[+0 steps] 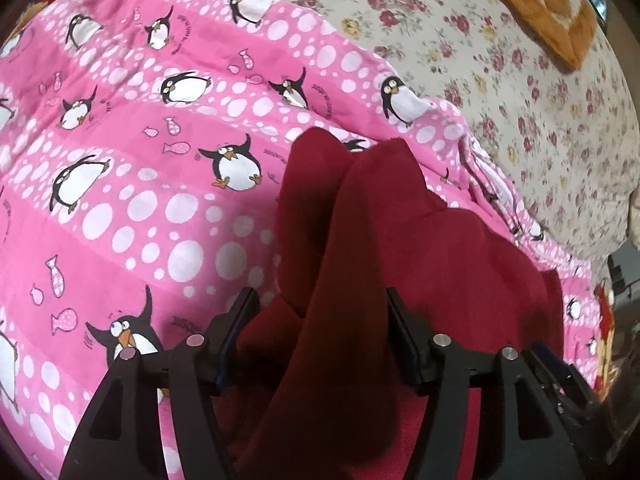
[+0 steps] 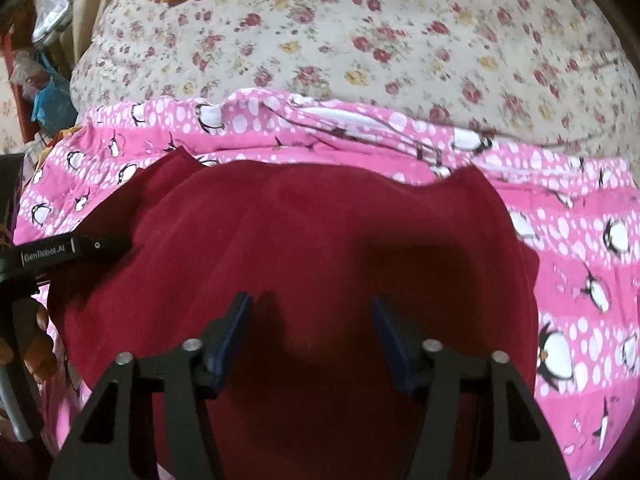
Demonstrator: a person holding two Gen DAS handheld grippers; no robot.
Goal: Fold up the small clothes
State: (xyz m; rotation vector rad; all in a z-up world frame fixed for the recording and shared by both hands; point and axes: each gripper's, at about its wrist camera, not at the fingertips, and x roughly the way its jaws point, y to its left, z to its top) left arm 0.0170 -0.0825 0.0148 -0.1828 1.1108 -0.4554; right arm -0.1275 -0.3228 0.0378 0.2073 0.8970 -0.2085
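Maroon garment (image 1: 360, 240) sits between the left gripper (image 1: 320, 300) jaws w/ a raised fold running up the gap, but the pads stand apart and don't look clamped on it; right gripper (image 2: 312, 304) is also open, hovering over the flat part, holding nothing. It's spread on the pink penguin blanket (image 1: 140, 200), floral sheet (image 2: 360, 40) beyond. Risk imo: that ridge flops sideways once let go, so the fold ends up crooked or bunched.
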